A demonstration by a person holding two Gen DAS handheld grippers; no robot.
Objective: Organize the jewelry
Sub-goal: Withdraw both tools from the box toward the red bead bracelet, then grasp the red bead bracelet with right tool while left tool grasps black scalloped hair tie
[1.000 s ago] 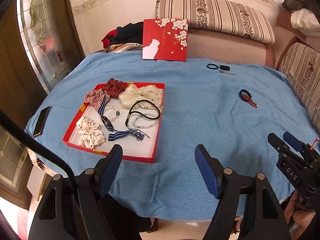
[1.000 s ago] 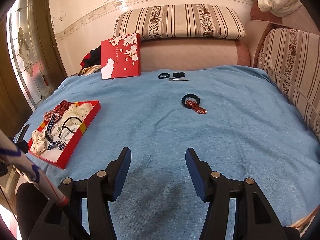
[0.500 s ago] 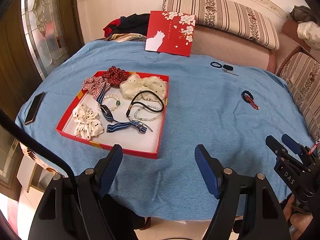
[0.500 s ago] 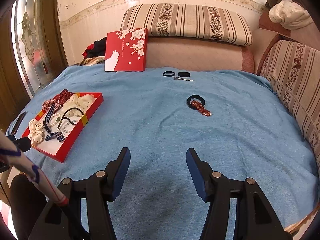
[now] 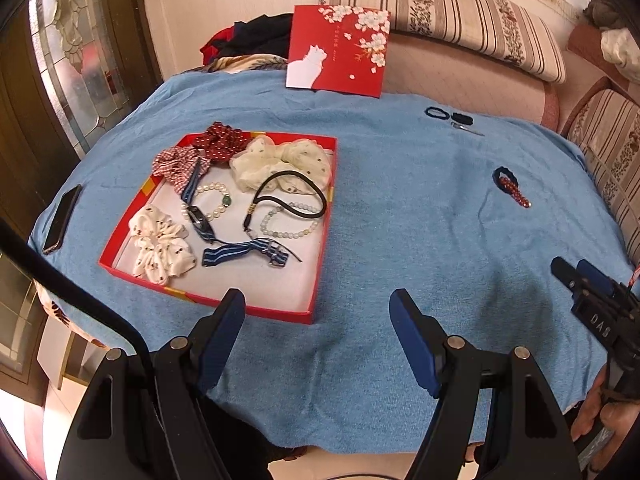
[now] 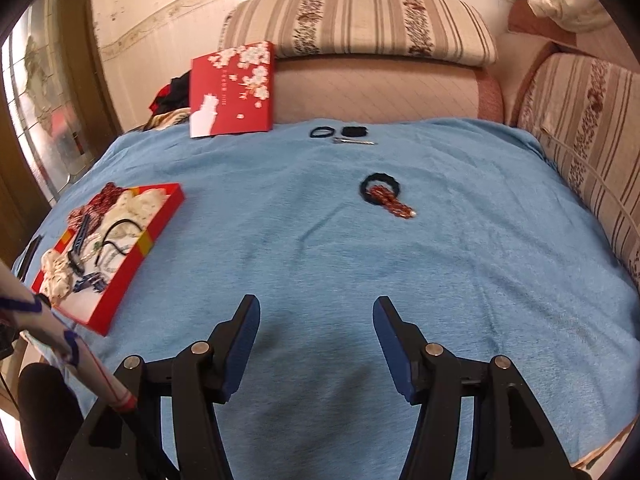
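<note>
Phone [image 5: 62, 218] on blue cloth [image 5: 400, 208]

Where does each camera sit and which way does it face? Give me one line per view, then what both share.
Left wrist: on the left claw, angled down at the red box of scrunchies and bracelets; its open blue fingers, the right claw and a hand show.
Right wrist: on the right claw, angled down over the blue cloth toward the red bead bracelet; its open fingers and a sleeve show.
Shared: box, bracelet, cloth, propped red lid, striped cushions.
</note>
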